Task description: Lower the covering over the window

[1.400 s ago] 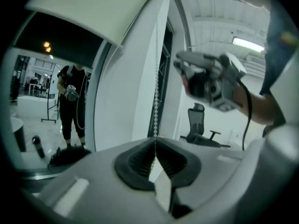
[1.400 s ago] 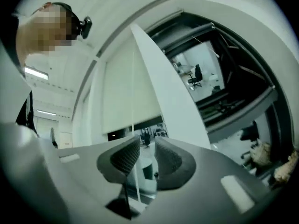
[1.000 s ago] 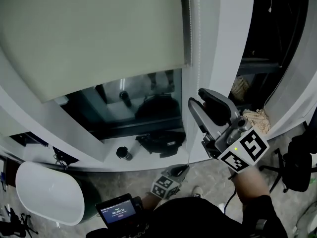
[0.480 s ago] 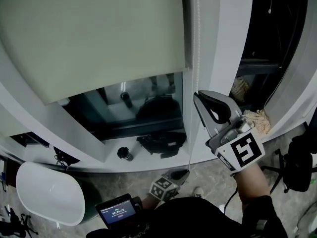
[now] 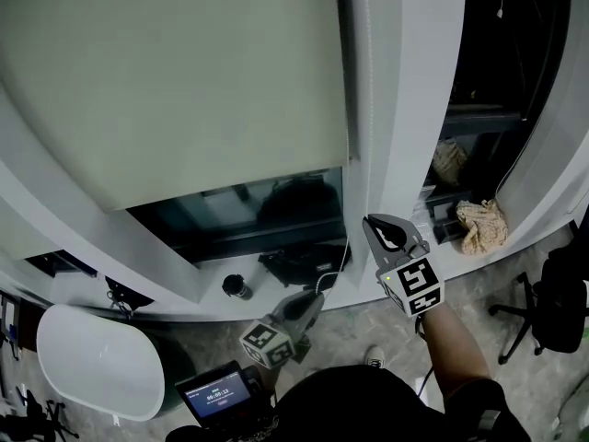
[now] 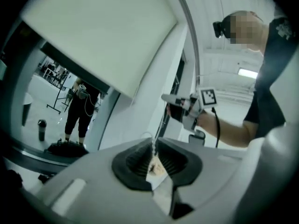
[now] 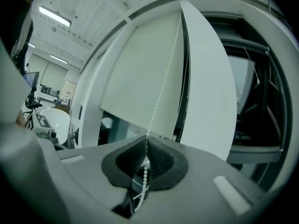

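A pale roller blind (image 5: 184,81) covers most of the window; its bottom edge hangs a little above the sill. Its white bead chain (image 5: 355,109) runs down the right side of the frame. My right gripper (image 5: 379,226) is shut on the chain, which passes between its pads (image 7: 147,139) and up past the blind (image 7: 140,78). Lower down, my left gripper (image 5: 316,300) pinches a slack stretch of the same chain (image 6: 161,122) at its tips (image 6: 153,146), and its jaws are opening. The right gripper (image 6: 167,99) also shows in the left gripper view.
On the sill stand a dark cup (image 5: 235,286) and a dark bag (image 5: 294,263). A white column (image 5: 414,109) stands right of the chain. Below are a white oval tub (image 5: 92,362), a small screen (image 5: 216,392), a cloth bundle (image 5: 480,224) and an office chair (image 5: 552,311).
My right gripper went from open to shut on the chain and came down with it. The blind's bottom edge dropped lower. My left gripper shifted left and slightly up.
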Motion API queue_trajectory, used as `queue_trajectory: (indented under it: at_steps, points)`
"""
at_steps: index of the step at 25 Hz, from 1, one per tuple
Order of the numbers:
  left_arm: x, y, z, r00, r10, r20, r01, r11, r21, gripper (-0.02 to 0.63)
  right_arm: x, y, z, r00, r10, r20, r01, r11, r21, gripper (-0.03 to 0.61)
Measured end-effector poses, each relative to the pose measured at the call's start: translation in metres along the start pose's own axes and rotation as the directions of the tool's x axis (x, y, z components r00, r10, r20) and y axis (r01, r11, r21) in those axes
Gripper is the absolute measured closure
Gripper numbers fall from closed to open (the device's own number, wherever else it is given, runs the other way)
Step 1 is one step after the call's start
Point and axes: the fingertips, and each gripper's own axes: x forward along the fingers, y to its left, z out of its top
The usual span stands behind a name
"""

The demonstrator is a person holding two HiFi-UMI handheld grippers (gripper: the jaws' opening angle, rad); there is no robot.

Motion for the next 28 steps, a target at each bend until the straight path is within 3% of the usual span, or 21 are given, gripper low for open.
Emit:
queue_trajectory:
  at_steps: [2,5,8,10,14,15,16,18,19,21,23,24,26,28]
  points:
    - [-0.004,-0.002,0.024,0.999,-0.016,0.052,0.016,1.000,-0.001,0.569,0.004,0.010,-0.029,0.999,0.014,-0.048,-0.013,1.000,0.028,0.568]
    - [-0.019,-0.008,0.053,0.993,-0.090,0.075,0.095,0.993,-0.067,0.512,0.005,0.012,-0.042,0.998,0.015,-0.066,-0.011,0.998,0.058,0.568]
    - [-0.045,0.019,0.072,0.985,-0.037,0.167,0.061,0.988,-0.141,0.499,0.009,0.003,-0.042,0.998,0.010,-0.063,-0.004,0.996,0.090,0.568]
    - [-0.062,0.038,0.094,0.964,0.009,0.265,0.037,0.985,-0.168,0.495,0.010,-0.002,-0.046,0.998,0.002,-0.061,0.005,0.994,0.111,0.568]
    - [-0.104,0.069,0.135,0.886,0.010,0.464,0.125,0.958,-0.258,0.476,0.015,0.010,-0.069,0.990,0.021,-0.141,-0.011,0.998,0.069,0.568]
    - [-0.114,0.076,0.139,0.875,0.033,0.482,0.109,0.959,-0.263,0.476,0.015,0.016,-0.085,0.984,0.034,-0.174,-0.022,0.997,0.069,0.569]
    - [-0.120,0.080,0.140,0.880,0.058,0.471,0.067,0.967,-0.244,0.476,0.013,0.021,-0.102,0.978,0.047,-0.204,-0.031,0.996,0.081,0.569]
    - [-0.121,0.080,0.139,0.916,0.071,0.395,-0.007,0.987,-0.163,0.482,0.010,0.027,-0.125,0.970,0.063,-0.235,-0.035,0.992,0.120,0.569]
    - [-0.120,0.078,0.137,0.935,0.044,0.352,0.005,0.991,-0.136,0.482,0.010,0.028,-0.129,0.968,0.066,-0.241,-0.035,0.991,0.131,0.569]
    - [-0.122,0.066,0.134,0.954,-0.100,0.284,0.150,0.975,-0.162,0.482,0.011,0.028,-0.127,0.967,0.062,-0.248,-0.031,0.991,0.127,0.569]
    - [-0.128,0.049,0.122,0.936,-0.280,0.212,0.329,0.912,-0.246,0.482,0.011,0.022,-0.125,0.965,0.048,-0.257,-0.016,0.992,0.123,0.569]
    - [-0.132,0.046,0.113,0.930,-0.329,0.164,0.364,0.888,-0.280,0.480,0.010,0.016,-0.129,0.964,0.038,-0.263,-0.004,0.992,0.129,0.569]
    - [-0.141,0.052,0.090,0.945,-0.323,0.058,0.324,0.895,-0.307,0.480,0.007,0.003,-0.137,0.964,0.020,-0.267,0.024,0.987,0.160,0.569]
    - [-0.154,0.063,0.081,0.957,-0.287,0.045,0.286,0.905,-0.316,0.452,0.006,-0.007,-0.141,0.965,0.005,-0.263,0.047,0.980,0.192,0.569]
